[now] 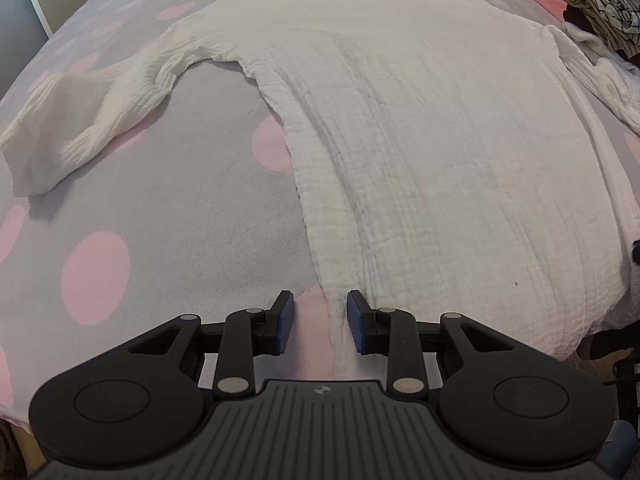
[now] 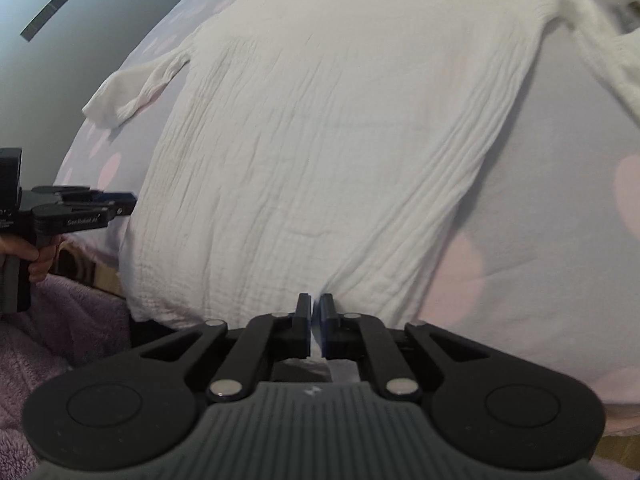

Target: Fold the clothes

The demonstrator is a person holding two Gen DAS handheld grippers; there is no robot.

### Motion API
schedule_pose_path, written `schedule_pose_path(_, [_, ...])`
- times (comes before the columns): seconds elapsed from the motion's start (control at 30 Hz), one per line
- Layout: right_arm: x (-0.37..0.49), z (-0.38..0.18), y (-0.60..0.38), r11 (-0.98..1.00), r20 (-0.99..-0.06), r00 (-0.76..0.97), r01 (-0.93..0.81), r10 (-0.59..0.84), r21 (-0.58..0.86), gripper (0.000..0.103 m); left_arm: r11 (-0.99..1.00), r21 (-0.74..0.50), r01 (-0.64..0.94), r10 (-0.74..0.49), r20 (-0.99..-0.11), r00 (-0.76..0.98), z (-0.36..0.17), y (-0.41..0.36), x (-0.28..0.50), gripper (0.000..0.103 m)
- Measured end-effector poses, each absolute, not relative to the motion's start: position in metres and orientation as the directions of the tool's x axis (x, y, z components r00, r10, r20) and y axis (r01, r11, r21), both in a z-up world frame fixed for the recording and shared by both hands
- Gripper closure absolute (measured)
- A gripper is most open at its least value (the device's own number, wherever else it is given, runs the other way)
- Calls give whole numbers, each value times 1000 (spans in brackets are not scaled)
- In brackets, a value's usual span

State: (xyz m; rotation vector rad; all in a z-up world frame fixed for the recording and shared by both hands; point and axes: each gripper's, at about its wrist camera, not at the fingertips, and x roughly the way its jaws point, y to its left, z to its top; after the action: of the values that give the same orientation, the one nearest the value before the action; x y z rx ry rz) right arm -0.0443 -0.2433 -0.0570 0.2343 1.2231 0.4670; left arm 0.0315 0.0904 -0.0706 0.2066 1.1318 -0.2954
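A white crinkled long-sleeved top lies spread flat on a bed, neckline at the far end. Its left sleeve stretches out to the left. My left gripper is open at the hem's left corner, with the garment's side edge lying between its blue pads. In the right wrist view the same top fills the middle. My right gripper is shut on the hem near its right corner. The left gripper shows at the left edge there, held by a hand.
The bedspread is grey with pink dots. A pile of patterned and dark clothes sits at the far right of the bed. A fluffy purple fabric lies below the bed's near edge. A grey wall stands to the left.
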Motion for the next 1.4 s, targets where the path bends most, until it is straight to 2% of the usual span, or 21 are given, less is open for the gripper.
schedule_pose_path(0.07, [-45, -63, -241, 872, -846, 233, -227, 480, 433, 73, 943, 6, 333, -133, -909, 394, -71, 91, 31, 75])
schedule_pose_path(0.13, [-54, -58, -250, 861, -835, 227, -227, 501, 455, 68, 943, 0, 333, -139, -908, 395, -71, 92, 31, 75])
schedule_pose_path(0.27, [-65, -41, -264, 860, -819, 266, -205, 509, 468, 66, 944, -5, 331, -143, -908, 394, -71, 91, 31, 75])
schedule_pose_path(0.37, [-71, -32, -275, 894, -835, 319, -157, 448, 420, 66, 943, -3, 332, -141, -909, 393, -71, 90, 31, 75])
schedule_pose_path(0.57, [-72, -37, -307, 926, -862, 368, 9, 349, 378, 70, 944, 0, 330, -137, -911, 390, -72, 90, 32, 75])
schedule_pose_path(0.8, [-70, -44, -298, 902, -850, 324, -26, 416, 432, 70, 935, -1, 356, -148, -910, 387, -72, 110, 32, 75])
schedule_pose_path(0.9, [-65, -50, -294, 900, -854, 305, -29, 422, 435, 81, 938, -1, 346, -144, -910, 389, -72, 101, 32, 75])
schedule_pose_path(0.97, [-63, -54, -293, 896, -853, 294, -25, 431, 444, 94, 941, -2, 339, -142, -910, 390, -72, 95, 32, 75])
schedule_pose_path(1.03, [-62, -53, -292, 896, -851, 298, -33, 432, 444, 100, 941, -4, 338, -144, -909, 390, -72, 96, 33, 75])
schedule_pose_path(1.23, [-69, -25, -287, 926, -869, 324, -80, 374, 369, 101, 939, 3, 345, -138, -913, 384, -70, 96, 35, 75])
schedule_pose_path(1.3, [-73, -16, -293, 942, -886, 322, -78, 332, 325, 101, 937, 4, 350, -137, -916, 378, -70, 95, 37, 78])
schedule_pose_path(1.4, [-79, -9, -311, 972, -918, 322, -38, 231, 231, 101, 932, -1, 362, -144, -918, 370, -70, 93, 38, 88])
